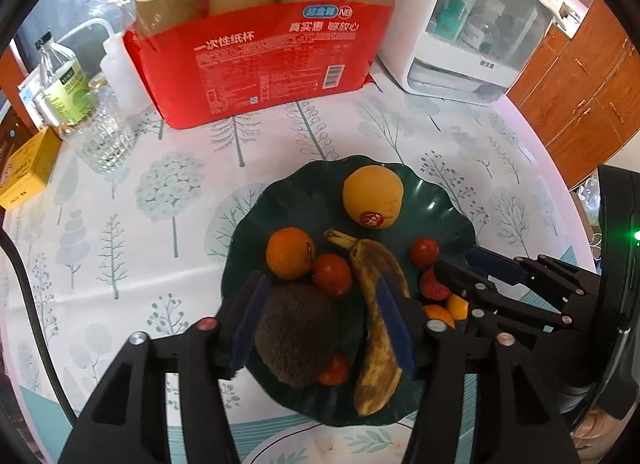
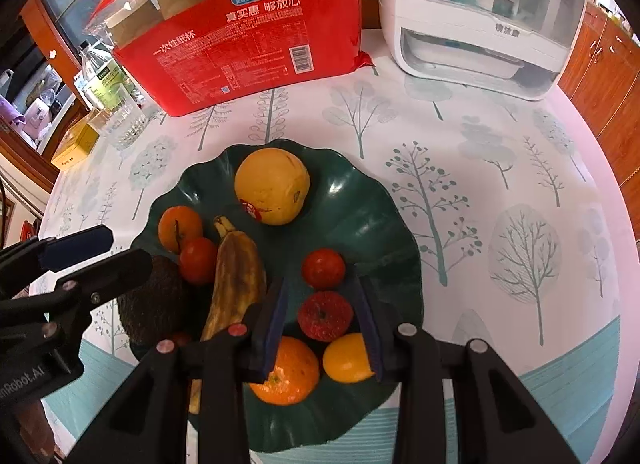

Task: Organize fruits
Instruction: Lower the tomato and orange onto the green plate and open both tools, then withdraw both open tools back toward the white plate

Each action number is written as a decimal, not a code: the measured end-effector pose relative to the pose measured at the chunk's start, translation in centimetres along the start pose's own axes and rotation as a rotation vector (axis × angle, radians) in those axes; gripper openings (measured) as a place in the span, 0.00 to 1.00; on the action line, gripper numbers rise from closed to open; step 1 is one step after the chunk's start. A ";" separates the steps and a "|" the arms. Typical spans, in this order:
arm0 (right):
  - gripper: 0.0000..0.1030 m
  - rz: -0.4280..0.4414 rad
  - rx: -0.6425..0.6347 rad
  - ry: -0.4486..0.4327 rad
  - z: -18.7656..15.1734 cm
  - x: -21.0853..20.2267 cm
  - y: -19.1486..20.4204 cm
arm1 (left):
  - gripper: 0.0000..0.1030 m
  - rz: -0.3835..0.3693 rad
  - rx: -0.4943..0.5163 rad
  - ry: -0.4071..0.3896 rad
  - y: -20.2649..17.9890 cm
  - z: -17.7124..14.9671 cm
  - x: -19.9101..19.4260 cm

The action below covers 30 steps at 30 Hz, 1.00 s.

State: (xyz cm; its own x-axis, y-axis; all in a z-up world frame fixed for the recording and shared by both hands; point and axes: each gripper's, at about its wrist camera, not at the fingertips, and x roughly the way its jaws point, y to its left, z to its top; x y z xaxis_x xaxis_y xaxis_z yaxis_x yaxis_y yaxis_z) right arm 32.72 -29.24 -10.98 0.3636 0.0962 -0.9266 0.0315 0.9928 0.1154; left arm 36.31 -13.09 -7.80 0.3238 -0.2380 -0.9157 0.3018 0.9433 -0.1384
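Hovering over the dark green, wavy-rimmed plastic plate [image 2: 372, 232] on the tree-patterned tablecloth [image 2: 500, 168], both tools point steeply down at fruit that already lies on it. The left gripper [image 1: 324, 328] stands released, its blue pads either side of the fuzzy brown kiwi-like fruit [image 1: 298, 334] and the spotted, browning banana [image 1: 376, 320], with no pad visibly pressing on either. The right gripper [image 2: 326, 324] is also unclenched, though only narrowly; the bumpy red lychee-like fruit [image 2: 325, 315] sits in the gap between its fingers, apparently untouched, with a large orange [image 2: 288, 374] and a small yellow-orange citrus [image 2: 347, 358] just below. A big yellow pomelo-like fruit [image 2: 273, 186], a mandarin [image 2: 180, 228] and red tomatoes [image 2: 323, 268] share the plate.

Risks, as I judge them: the fruit is crowded and round, so a lifting finger could nudge a neighbour and send it rolling over the shallow rim; the soft banana could bruise or split if clipped; the two tools work close together and might collide
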 end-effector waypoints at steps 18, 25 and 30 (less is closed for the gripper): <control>0.34 0.037 -0.009 -0.033 -2.8 -4.4 1.0 | 0.69 0.000 -0.010 -0.071 -0.7 -2.7 -5.8; 0.34 0.040 -0.015 -0.052 -4.5 -6.4 1.3 | 0.70 0.053 0.024 -0.121 -1.3 -4.8 -8.4; 0.34 0.050 -0.020 -0.081 -6.1 -8.4 1.9 | 0.73 0.096 0.040 -0.157 -1.4 -7.0 -10.1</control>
State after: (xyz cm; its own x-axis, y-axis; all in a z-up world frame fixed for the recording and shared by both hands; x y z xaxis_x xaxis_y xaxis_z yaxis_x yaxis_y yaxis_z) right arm 23.99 -27.77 -5.15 0.4380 0.1407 -0.8879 -0.0070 0.9882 0.1532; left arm 26.39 -10.40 -1.01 0.4875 -0.1835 -0.8536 0.2971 0.9542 -0.0354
